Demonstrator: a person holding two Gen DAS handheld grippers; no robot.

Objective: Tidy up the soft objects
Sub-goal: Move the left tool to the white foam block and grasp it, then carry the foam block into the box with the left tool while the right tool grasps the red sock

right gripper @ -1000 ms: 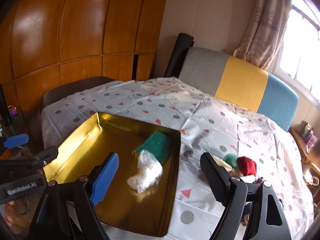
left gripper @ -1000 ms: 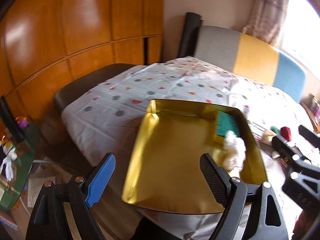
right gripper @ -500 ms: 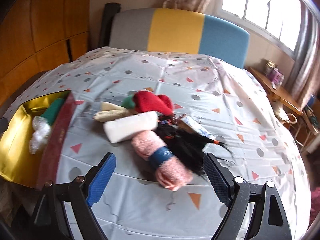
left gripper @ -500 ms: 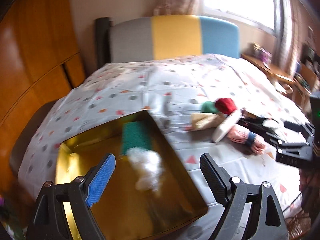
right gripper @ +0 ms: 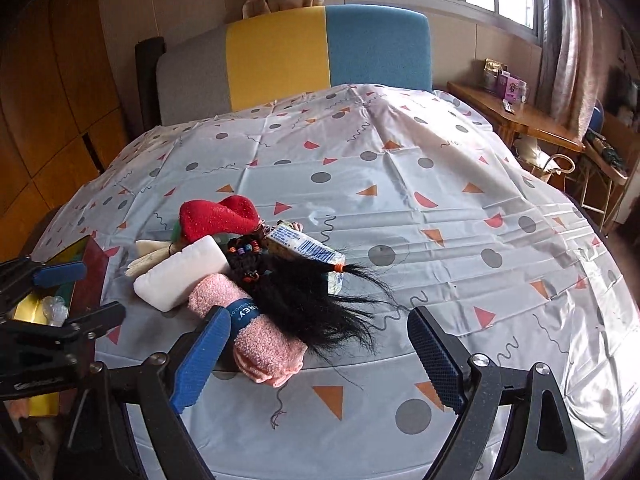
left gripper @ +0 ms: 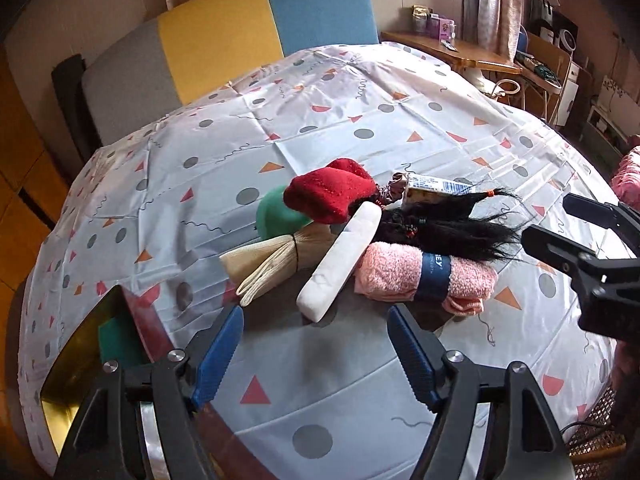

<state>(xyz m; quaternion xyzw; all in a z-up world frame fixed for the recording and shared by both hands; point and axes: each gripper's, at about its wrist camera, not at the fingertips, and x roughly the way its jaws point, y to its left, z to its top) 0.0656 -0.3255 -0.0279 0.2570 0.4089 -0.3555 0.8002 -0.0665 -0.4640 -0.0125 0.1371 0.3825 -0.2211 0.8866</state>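
A pile of soft things lies on the patterned tablecloth (right gripper: 440,200): a red cloth (left gripper: 328,196), a green ball (left gripper: 276,216), a folded beige cloth (left gripper: 272,260), a white sponge bar (left gripper: 344,256), a rolled pink towel (left gripper: 420,272) with a blue band, and black hair (left gripper: 440,228). My left gripper (left gripper: 316,348) hovers just short of the white bar; its jaws are closing with nothing between them. My right gripper (right gripper: 316,344) stands open over the near end of the pink towel (right gripper: 256,332) and the hair (right gripper: 312,296), with neither pad touching them.
A gold tray (left gripper: 72,364) holding a green sponge (left gripper: 118,340) sits at the table's left edge. A printed packet (right gripper: 304,248) lies against the hair. A grey, yellow and blue seat back (left gripper: 224,40) stands behind the table, with a wooden side table (left gripper: 452,48) at the right.
Both grippers have swung right, from over the gold tray to the pile of soft things. The left jaws stand narrower than before. Nothing has been picked up.
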